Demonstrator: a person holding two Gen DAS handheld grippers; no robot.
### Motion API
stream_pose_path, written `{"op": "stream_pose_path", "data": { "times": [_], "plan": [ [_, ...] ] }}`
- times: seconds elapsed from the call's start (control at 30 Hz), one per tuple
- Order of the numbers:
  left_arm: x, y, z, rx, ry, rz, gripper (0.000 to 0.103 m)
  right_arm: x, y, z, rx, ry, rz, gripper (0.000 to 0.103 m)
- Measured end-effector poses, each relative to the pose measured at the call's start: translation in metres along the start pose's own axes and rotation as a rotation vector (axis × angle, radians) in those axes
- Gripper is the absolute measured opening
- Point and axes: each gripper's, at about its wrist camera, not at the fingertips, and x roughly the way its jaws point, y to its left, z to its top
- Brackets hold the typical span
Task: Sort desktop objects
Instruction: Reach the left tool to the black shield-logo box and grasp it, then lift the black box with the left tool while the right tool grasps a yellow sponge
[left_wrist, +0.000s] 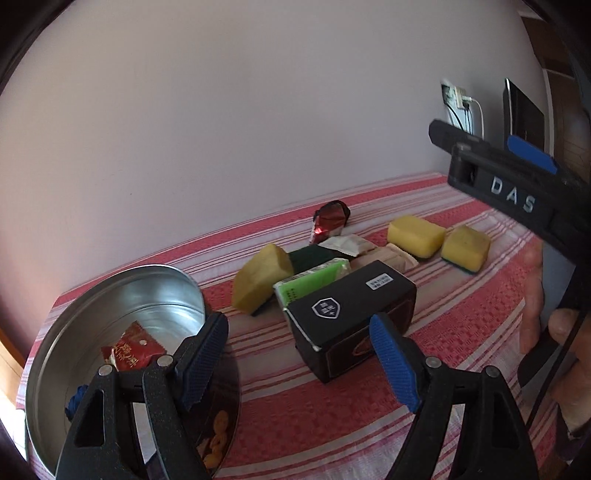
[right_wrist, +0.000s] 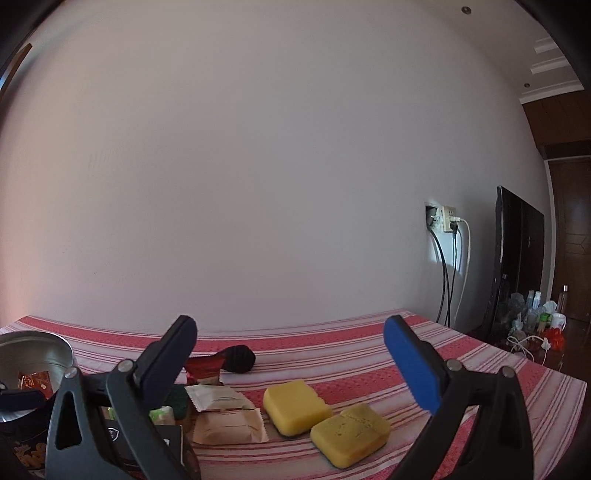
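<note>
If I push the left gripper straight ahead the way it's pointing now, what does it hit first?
Most likely the black rectangular cardboard box: it lies directly ahead of the open left gripper, between its blue pads. The light green packet sits just behind it. Depth is uncertain through the fisheye.

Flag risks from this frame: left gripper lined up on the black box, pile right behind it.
1. The black box sits against the green packet and a yellow sponge; closing the open left gripper on it may drag or topple them.
2. The metal tin is close beside the left finger; a swing toward it could knock the rim.
3. The right gripper hovers open over the two sponges; both arms could collide.
</note>
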Motion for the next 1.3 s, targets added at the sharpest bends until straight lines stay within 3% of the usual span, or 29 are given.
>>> {"op": "stream_pose_path", "data": {
  "times": [0.23, 0.37, 0.43, 0.57, 0.67, 0.8, 0.83, 0.87, 0.9, 0.93, 1.1, 1.3],
  "plan": [
    [0.019, -0.043, 0.009, 0.361, 0.039, -0.02, 0.081, 0.012, -0.042, -0.001, 0.146, 0.058, -0.031, 0.103],
    [0.044, -0.049, 0.018, 0.391, 0.149, -0.101, 0.082, 0.016, -0.064, -0.004, 0.244, 0.07, -0.03, 0.103],
    [0.059, -0.051, 0.022, 0.398, 0.19, -0.075, 0.088, 0.016, -0.07, -0.004, 0.265, 0.07, -0.037, 0.103],
    [0.08, -0.053, 0.027, 0.39, 0.284, -0.1, 0.092, 0.017, -0.077, -0.004, 0.295, 0.08, -0.039, 0.103],
    [0.087, -0.047, 0.032, 0.32, 0.336, -0.137, 0.094, 0.016, -0.079, -0.004, 0.31, 0.089, -0.035, 0.103],
    [0.092, -0.032, 0.037, 0.112, 0.416, -0.23, 0.094, 0.014, -0.08, -0.002, 0.309, 0.079, -0.041, 0.103],
    [0.093, -0.029, 0.035, 0.065, 0.446, -0.247, 0.088, 0.013, -0.08, -0.002, 0.31, 0.074, -0.045, 0.103],
    [0.096, -0.028, 0.03, 0.031, 0.483, -0.265, 0.07, 0.012, -0.081, -0.002, 0.313, 0.07, -0.048, 0.103],
    [0.096, -0.027, 0.025, 0.001, 0.52, -0.289, 0.064, 0.012, -0.082, -0.002, 0.318, 0.07, -0.049, 0.103],
    [0.091, -0.027, 0.024, 0.007, 0.483, -0.281, 0.062, 0.012, -0.083, -0.002, 0.325, 0.071, -0.048, 0.103],
    [0.083, -0.03, 0.019, -0.006, 0.45, -0.261, 0.057, 0.013, -0.091, -0.003, 0.368, 0.075, -0.05, 0.103],
    [0.079, -0.023, 0.013, -0.147, 0.341, -0.216, 0.053, 0.019, -0.111, -0.007, 0.423, 0.112, -0.084, 0.103]
  ]
}}
